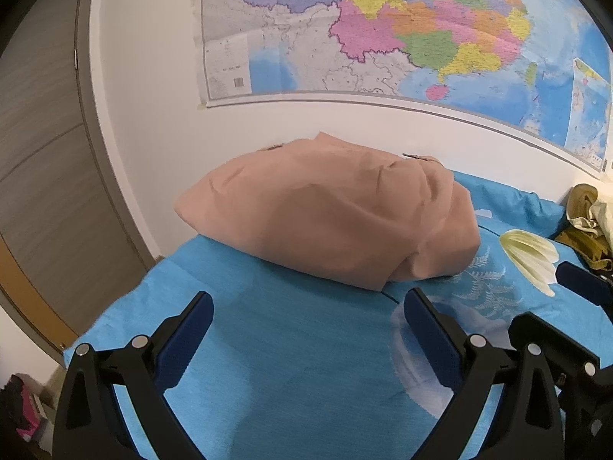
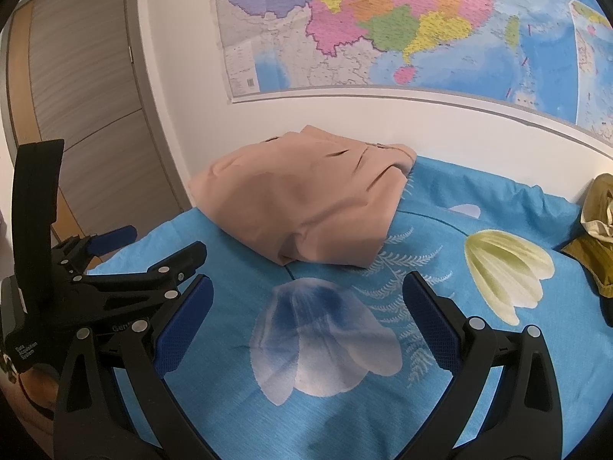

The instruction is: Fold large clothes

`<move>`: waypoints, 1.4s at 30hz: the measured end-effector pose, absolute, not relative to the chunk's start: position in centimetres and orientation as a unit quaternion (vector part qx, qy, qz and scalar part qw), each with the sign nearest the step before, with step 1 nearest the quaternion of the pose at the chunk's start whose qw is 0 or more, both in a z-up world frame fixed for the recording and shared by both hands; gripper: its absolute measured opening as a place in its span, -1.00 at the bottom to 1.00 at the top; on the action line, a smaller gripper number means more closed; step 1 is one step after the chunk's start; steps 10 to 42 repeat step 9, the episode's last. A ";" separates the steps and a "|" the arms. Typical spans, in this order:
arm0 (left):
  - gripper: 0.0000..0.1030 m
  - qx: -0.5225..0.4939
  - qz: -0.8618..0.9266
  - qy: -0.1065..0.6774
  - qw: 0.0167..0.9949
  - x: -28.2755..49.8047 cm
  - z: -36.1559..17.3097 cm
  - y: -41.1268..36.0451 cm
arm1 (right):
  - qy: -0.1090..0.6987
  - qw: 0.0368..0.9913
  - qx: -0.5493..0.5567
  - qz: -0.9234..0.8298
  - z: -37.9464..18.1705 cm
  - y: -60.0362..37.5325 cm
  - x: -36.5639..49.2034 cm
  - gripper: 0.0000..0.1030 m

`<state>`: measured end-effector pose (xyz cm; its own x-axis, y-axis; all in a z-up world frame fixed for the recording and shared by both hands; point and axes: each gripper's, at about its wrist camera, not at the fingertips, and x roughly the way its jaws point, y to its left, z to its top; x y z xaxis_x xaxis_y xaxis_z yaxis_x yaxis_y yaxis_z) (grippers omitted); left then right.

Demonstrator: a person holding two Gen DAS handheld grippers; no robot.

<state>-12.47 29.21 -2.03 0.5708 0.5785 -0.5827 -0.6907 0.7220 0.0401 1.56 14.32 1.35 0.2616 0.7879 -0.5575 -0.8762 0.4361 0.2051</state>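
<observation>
A peach-tan garment lies folded in a compact bundle on the blue flowered bed sheet, close to the wall. My left gripper stands open just short of the bundle's near edge, with nothing between its fingers. My right gripper is open too, empty, above the sheet's white-blue flower print and a little back from the bundle. In the right wrist view the left gripper's body shows at the left edge. A blue fingertip of the right gripper shows at the right edge of the left wrist view.
A heap of olive and cream clothes lies at the right end of the bed. A big wall map hangs behind. A wood-grain door stands at the left, past the bed's edge.
</observation>
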 end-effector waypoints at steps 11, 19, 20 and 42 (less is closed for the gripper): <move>0.87 -0.107 0.351 0.304 0.879 -12.0 -2.2 29.0 | 0.307 0.794 -0.068 0.520 1.5 13.7 1.8 0.90; 0.87 -0.107 0.351 0.304 0.879 -12.0 -2.2 29.0 | 0.307 0.794 -0.068 0.520 1.5 13.7 1.8 0.90; 0.87 -0.107 0.351 0.304 0.879 -12.0 -2.2 29.0 | 0.307 0.794 -0.068 0.520 1.5 13.7 1.8 0.90; 0.87 -0.107 0.351 0.304 0.879 -12.0 -2.2 29.0 | 0.307 0.794 -0.068 0.520 1.5 13.7 1.8 0.90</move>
